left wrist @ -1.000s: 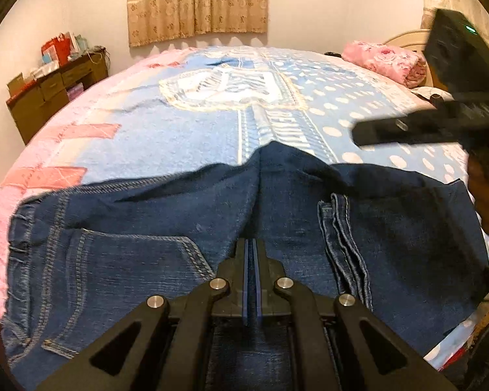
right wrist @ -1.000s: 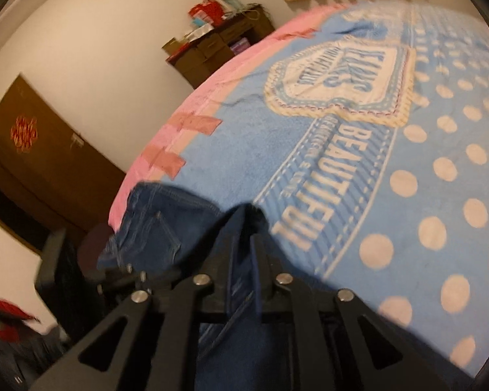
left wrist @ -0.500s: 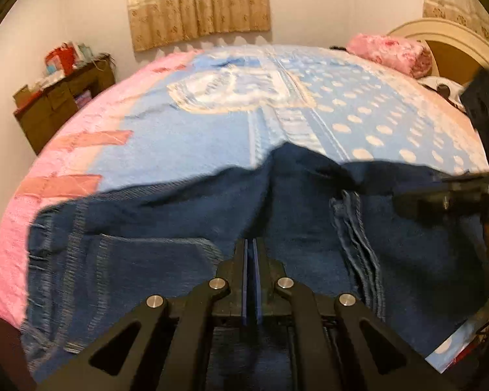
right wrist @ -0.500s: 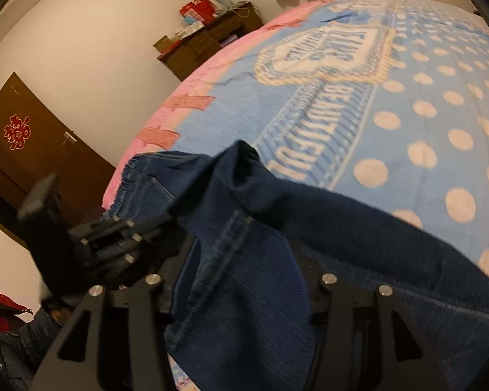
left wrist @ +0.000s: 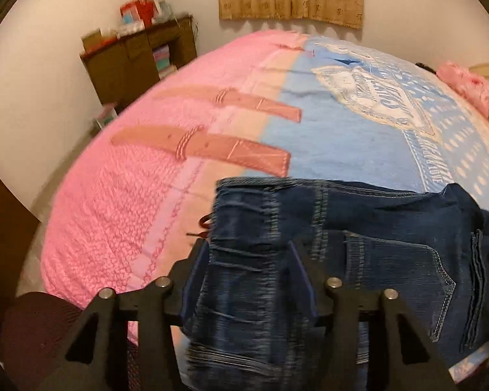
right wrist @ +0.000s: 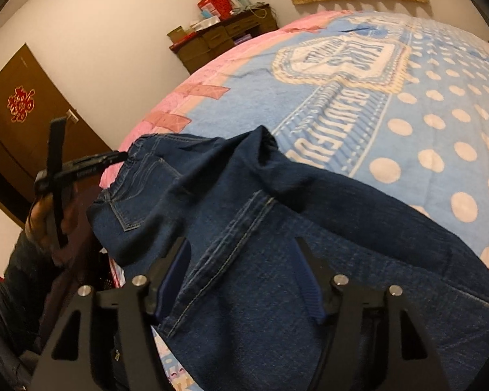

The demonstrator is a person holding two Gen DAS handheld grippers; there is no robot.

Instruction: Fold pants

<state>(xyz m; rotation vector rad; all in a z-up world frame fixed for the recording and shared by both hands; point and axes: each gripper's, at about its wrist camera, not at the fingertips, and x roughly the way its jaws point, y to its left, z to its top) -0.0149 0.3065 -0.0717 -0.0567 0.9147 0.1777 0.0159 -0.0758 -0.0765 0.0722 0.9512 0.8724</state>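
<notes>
Dark blue jeans [left wrist: 375,247] lie along the near edge of the bed, waistband to the left, and also show in the right wrist view [right wrist: 277,228]. My left gripper [left wrist: 249,254] is open, its fingers either side of the waistband end of the jeans. My right gripper [right wrist: 241,254] is open over the seam in the middle of the jeans. The left gripper also shows from the side in the right wrist view [right wrist: 81,166], at the waistband.
The bed [left wrist: 358,130] has a blue dotted and pink cover. A brown cabinet [left wrist: 140,62] stands by the far wall, a brown door [right wrist: 22,114] to the left. A pink pillow [left wrist: 472,88] lies at the far right.
Both grippers have opened. My left gripper has moved left from the middle of the jeans to the waistband end. My right gripper has let go of the fold and drawn back.
</notes>
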